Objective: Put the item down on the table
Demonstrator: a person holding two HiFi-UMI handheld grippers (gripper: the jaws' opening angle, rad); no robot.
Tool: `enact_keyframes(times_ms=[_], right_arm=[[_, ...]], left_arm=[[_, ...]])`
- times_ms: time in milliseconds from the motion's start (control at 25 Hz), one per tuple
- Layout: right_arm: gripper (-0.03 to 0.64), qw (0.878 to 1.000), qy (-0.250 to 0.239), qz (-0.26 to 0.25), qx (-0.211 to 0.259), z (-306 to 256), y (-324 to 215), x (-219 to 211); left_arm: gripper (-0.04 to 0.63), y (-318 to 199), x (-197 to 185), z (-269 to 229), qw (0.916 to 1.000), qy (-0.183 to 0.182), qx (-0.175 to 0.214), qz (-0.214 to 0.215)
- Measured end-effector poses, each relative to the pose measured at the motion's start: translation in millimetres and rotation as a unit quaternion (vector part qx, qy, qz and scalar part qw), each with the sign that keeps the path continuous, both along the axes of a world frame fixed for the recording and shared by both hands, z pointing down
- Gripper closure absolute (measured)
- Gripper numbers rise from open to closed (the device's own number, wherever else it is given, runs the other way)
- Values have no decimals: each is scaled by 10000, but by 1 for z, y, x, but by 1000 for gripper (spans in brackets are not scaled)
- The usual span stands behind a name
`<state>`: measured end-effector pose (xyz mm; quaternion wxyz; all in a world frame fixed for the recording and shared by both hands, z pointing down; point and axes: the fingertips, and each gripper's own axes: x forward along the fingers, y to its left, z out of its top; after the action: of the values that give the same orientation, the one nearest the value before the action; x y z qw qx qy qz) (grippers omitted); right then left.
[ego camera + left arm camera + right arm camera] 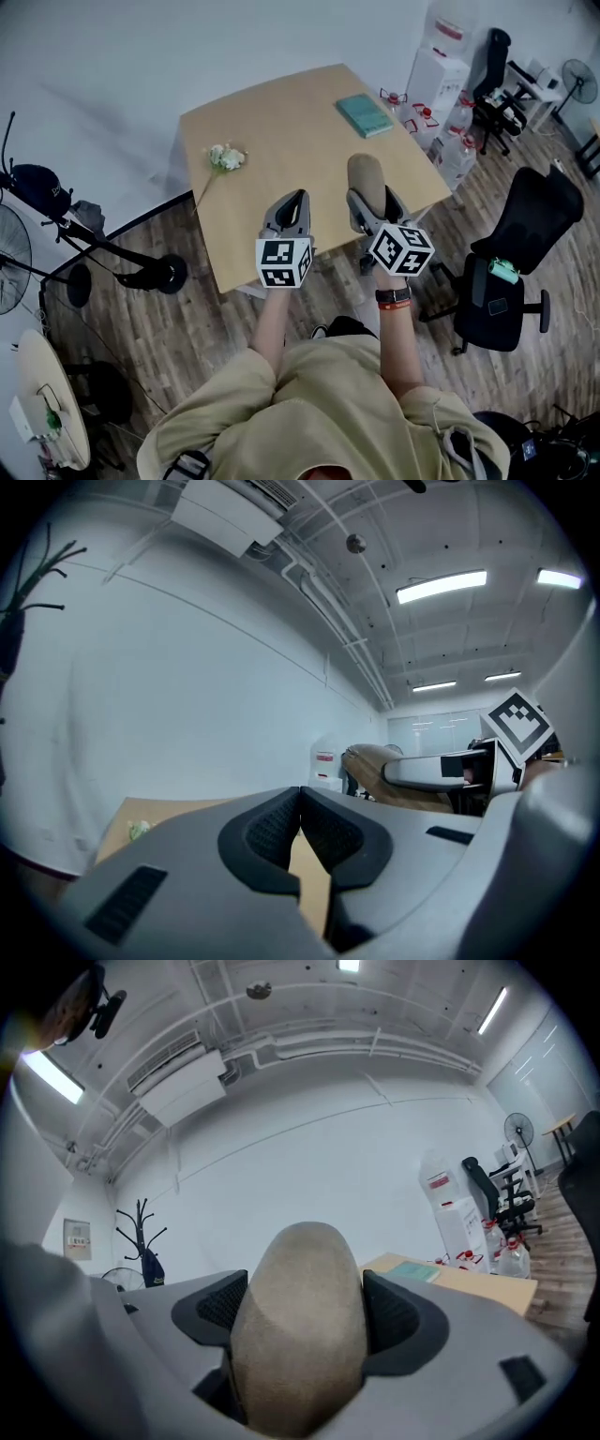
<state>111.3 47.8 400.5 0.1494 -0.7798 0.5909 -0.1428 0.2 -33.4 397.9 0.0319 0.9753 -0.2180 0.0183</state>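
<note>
Right gripper [375,200] is holding the tan oblong item [366,176] over the near edge of the table [281,131], just right of the frame's centre.
Its jaws are pressing on both narrow sides of the item's near end. The long axis is pointing toward the upper frame. The item is looking light and perhaps soft, so gripping across its width is seeming safe. The left gripper [292,202] is hovering beside it, jaws together, carrying nothing.
</note>
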Motion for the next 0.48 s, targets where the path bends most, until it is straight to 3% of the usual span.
enact_keyframes(times_ms=[280,480], right_arm=[[221,9980,-3,-637,2,1,-63,-21],[221,9944,6,-1057,-9,9,-114,-21]], left_arm=[[572,-50,-32,2,9975,25,-5,-702],[572,-90,-32,9,9946,-28,-6,-1041]])
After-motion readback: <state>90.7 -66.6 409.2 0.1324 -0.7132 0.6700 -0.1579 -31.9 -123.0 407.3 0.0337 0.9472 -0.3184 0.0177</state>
